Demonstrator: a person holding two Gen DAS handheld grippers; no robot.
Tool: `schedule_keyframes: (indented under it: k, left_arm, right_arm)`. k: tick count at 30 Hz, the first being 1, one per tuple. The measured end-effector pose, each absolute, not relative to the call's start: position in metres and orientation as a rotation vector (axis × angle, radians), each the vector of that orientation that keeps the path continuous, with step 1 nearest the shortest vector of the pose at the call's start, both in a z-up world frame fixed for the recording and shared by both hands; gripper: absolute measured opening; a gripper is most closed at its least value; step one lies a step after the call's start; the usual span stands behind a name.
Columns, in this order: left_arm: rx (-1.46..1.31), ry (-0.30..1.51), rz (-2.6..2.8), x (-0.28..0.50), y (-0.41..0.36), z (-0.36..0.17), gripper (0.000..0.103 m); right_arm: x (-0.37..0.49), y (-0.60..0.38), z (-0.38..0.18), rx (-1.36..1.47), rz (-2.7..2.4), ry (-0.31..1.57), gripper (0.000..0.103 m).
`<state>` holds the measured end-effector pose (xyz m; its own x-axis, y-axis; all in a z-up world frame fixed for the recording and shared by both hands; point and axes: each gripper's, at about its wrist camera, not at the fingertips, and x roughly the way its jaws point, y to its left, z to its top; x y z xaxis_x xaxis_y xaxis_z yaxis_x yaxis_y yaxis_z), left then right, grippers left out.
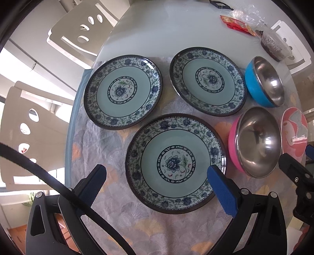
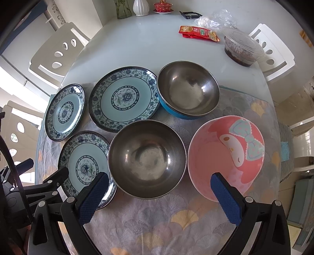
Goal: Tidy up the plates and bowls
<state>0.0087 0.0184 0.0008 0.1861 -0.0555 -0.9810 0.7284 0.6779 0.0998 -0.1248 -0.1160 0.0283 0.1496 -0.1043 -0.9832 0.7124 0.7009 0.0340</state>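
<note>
Three blue floral plates lie on a patterned cloth: near plate [image 1: 174, 162] [image 2: 84, 162], far left plate [image 1: 123, 91] [image 2: 64, 112], far right plate [image 1: 208, 82] [image 2: 123, 98]. A steel bowl with pink outside [image 1: 257, 143] [image 2: 147, 158], a steel bowl with blue outside [image 1: 265, 84] [image 2: 188, 90] and a pink cartoon bowl [image 1: 294, 129] [image 2: 225, 155] stand to the right. My left gripper [image 1: 157, 176] is open and empty, above the near plate. My right gripper [image 2: 159, 184] is open and empty, above the pink-sided steel bowl.
A lidded plastic container [image 2: 241, 49], red snack packets [image 2: 198, 33] and a clear plastic bag [image 2: 214, 18] sit at the table's far right. Vases [image 2: 140, 6] and a red lidded cup [image 2: 162, 5] stand at the far edge. White chairs [image 1: 82, 33] surround the table.
</note>
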Motion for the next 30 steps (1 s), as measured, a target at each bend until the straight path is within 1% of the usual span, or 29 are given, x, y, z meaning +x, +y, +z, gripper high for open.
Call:
schedule_keyframes:
  k: [30]
  left_arm:
    - [0.641,1.296,-0.600,0.0130,0.0229,-0.0037,0.102]
  right_arm:
    - [-0.1212,-0.1125,0.0237,0.568,-0.641,1.317,0.103]
